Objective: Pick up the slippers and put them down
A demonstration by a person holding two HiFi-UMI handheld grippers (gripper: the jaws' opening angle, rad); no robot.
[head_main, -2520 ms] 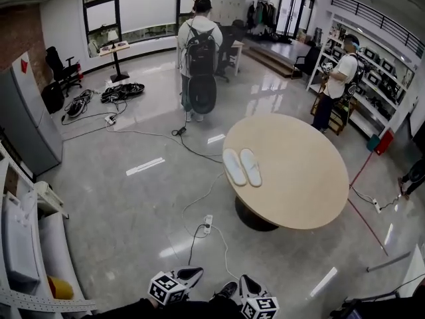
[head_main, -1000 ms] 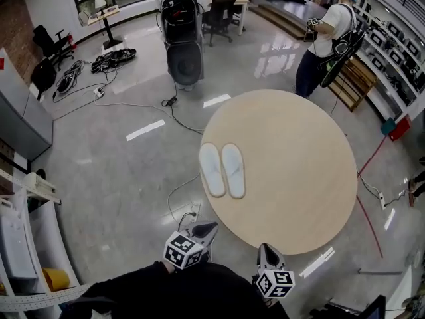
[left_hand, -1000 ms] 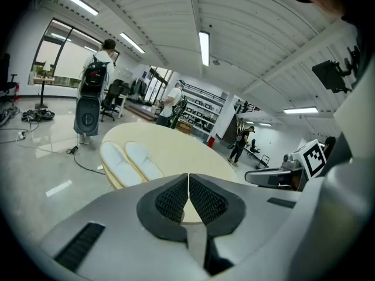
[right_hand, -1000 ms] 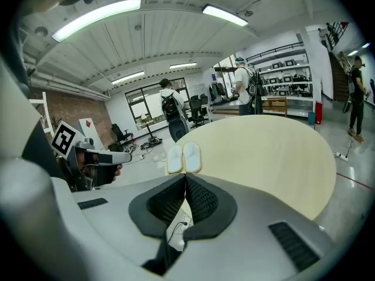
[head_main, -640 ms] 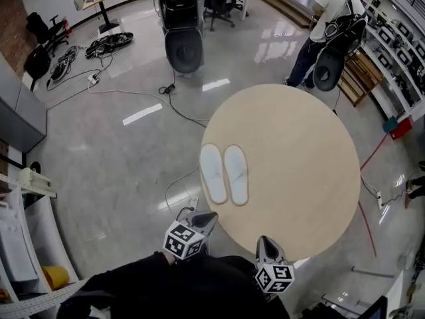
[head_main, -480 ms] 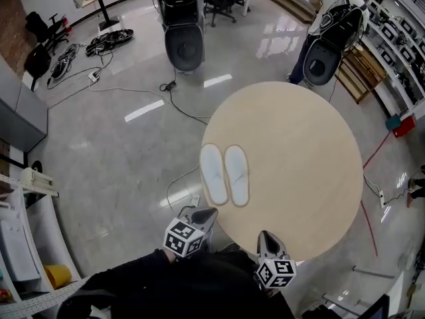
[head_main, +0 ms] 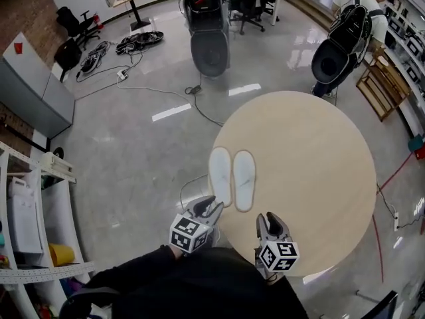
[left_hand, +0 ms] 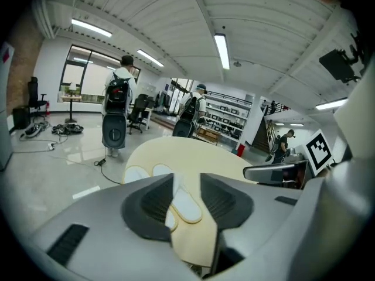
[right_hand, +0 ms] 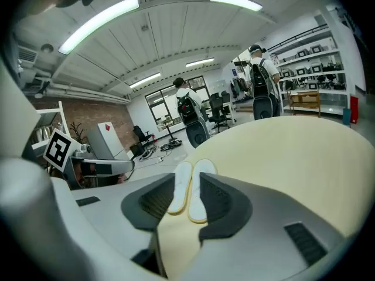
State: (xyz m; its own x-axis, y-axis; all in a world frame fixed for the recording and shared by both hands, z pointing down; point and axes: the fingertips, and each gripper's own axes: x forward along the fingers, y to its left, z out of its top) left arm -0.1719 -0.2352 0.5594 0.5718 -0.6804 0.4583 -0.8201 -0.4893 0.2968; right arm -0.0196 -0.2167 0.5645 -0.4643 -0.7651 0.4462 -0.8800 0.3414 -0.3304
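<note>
Two white slippers (head_main: 220, 175) (head_main: 244, 179) lie side by side, soles down, on the near left part of a round beige table (head_main: 312, 158). My left gripper (head_main: 211, 206) hovers at the table's near edge, just short of the left slipper's heel. My right gripper (head_main: 269, 220) is over the table's near rim, to the right of the pair and nearer me. Both sets of jaws have just been opening and stand a narrow gap apart with nothing between them. The slippers (left_hand: 183, 206) show past the jaws of the left gripper (left_hand: 186, 193). The right gripper (right_hand: 188, 199) also looks at the slippers (right_hand: 201, 174).
Two people with large black backpacks stand beyond the table, one at the far side (head_main: 208, 25) and one at the back right (head_main: 348, 35). Cables (head_main: 192, 102) trail over the glossy floor. White shelving (head_main: 26, 211) and a grey cabinet (head_main: 33, 92) line the left.
Both grippers have moved forward toward the slippers; the right one is now over the table's near edge. The table and slippers sit closer in view. The people behind have shifted.
</note>
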